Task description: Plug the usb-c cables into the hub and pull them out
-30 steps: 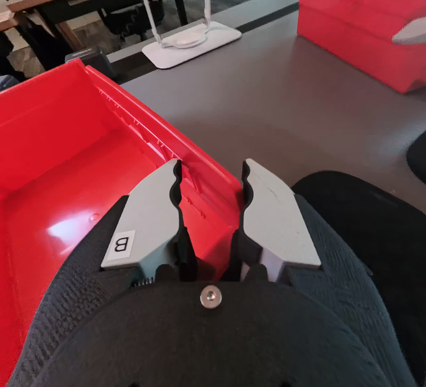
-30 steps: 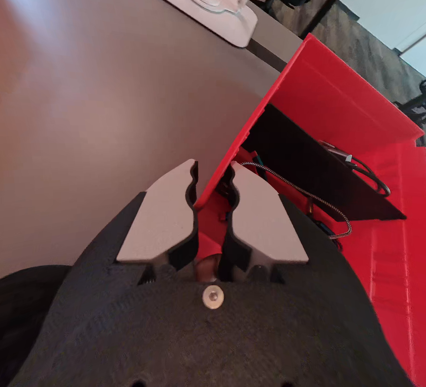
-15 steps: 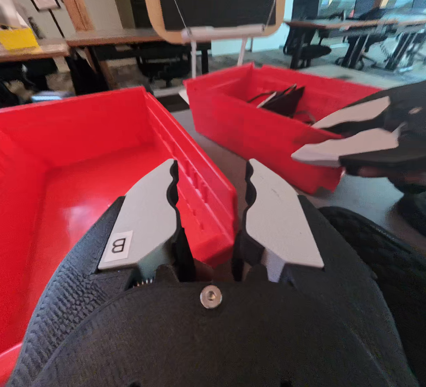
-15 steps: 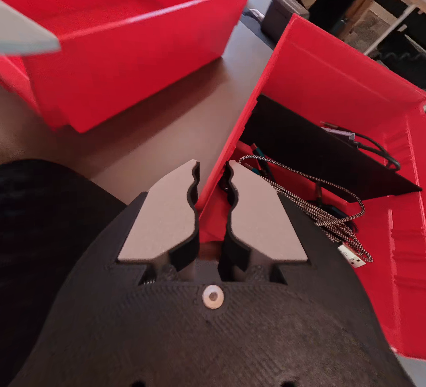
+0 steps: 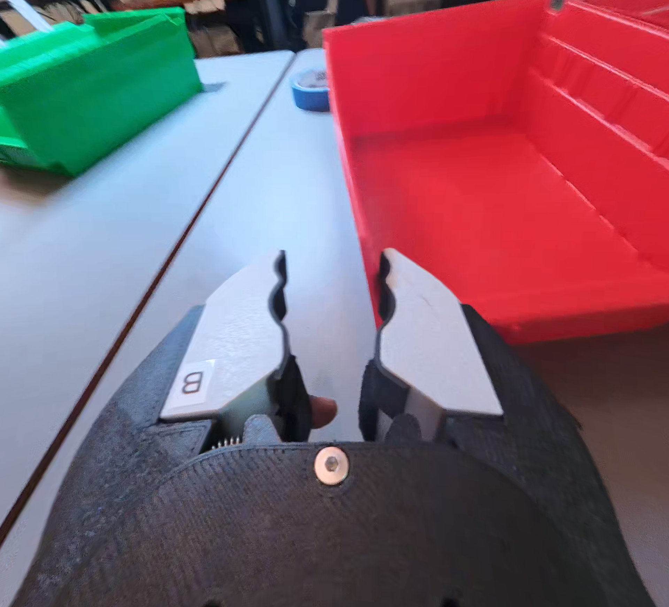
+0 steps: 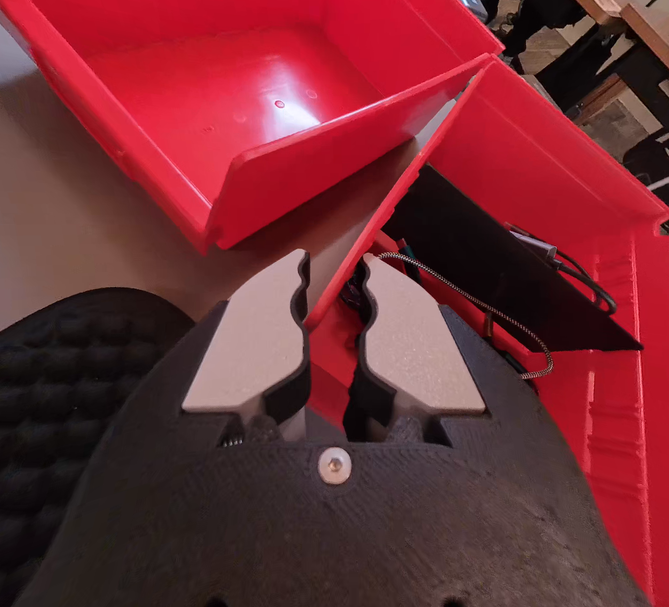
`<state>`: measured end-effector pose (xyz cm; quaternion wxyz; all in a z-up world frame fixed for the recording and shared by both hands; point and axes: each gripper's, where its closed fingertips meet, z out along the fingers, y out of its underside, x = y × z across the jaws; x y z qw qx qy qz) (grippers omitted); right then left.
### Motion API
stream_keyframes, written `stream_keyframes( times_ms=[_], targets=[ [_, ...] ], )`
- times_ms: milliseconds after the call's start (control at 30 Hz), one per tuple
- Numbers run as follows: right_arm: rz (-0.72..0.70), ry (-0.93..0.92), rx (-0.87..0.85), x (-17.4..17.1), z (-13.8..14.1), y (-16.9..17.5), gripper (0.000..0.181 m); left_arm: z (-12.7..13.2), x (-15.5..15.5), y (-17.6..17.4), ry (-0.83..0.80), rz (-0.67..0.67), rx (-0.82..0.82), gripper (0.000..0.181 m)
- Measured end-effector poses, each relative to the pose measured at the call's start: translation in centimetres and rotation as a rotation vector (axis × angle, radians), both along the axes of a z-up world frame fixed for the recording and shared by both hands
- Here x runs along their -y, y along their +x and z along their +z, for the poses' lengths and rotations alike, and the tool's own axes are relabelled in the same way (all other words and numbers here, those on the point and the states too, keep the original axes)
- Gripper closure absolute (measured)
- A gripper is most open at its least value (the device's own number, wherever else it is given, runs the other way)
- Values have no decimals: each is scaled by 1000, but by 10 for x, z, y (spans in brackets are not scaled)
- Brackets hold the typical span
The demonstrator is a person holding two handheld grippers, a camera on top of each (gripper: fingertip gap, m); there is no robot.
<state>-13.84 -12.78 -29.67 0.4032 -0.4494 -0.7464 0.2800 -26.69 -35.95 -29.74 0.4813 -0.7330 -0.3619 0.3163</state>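
In the right wrist view, my right gripper (image 6: pixel 335 258) stands astride the near wall of a red bin (image 6: pixel 543 155), and the wall fills the gap between its jaws. Inside that bin lie a braided cable (image 6: pixel 506 314), a black cable ending in a grey plug or hub (image 6: pixel 539 249), and a black flat sheet (image 6: pixel 488 282) that hides part of them. In the left wrist view, my left gripper (image 5: pixel 333 256) is open and empty over the grey table (image 5: pixel 253 191), just left of an empty red bin (image 5: pixel 470 191).
The empty red bin also shows in the right wrist view (image 6: pixel 217 101), its corner close to the cable bin. A green bin (image 5: pixel 90 83) stands far left and a blue tape roll (image 5: pixel 311 90) behind. A black textured pad (image 6: pixel 72 372) lies at the near left. The grippers' ends are close to 25 cm from one another.
My left gripper has come off the empty bin's wall and swung left; that bin now lies to its right. The cable bin stayed between my right jaws while the empty bin came close.
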Motion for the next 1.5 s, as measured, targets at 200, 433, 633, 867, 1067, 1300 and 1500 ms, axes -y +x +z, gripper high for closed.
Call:
stream_keyframes(
  times_ms=[200, 433, 633, 867, 1067, 1300, 1500],
  targets=[
    [62, -46, -7, 15, 0, -13, 154, -4, -7, 21, -95, -76, 112, 176],
    [123, -235, -106, 27, 18, -16, 139, 9, 7, 45, -124, -132, 174, 153],
    [364, -867, -888, 16, 168, 44, 36, 76, 14, 40, 234, -120, -123, 51],
    [440, -847, -904, 52, 171, 83, 36, 54, 6, 28, 203, -149, -103, 37],
    [450, -741, -647, 108, 114, 69, 81, 7, -17, 17, 140, -197, 26, 48],
    [96, -255, -332, 85, 25, 10, 105, -4, -6, 18, 23, -163, -19, 161],
    [5, -161, -168, 82, 1, -7, 119, -4, 17, 33, -71, -138, 60, 168]
  ],
)
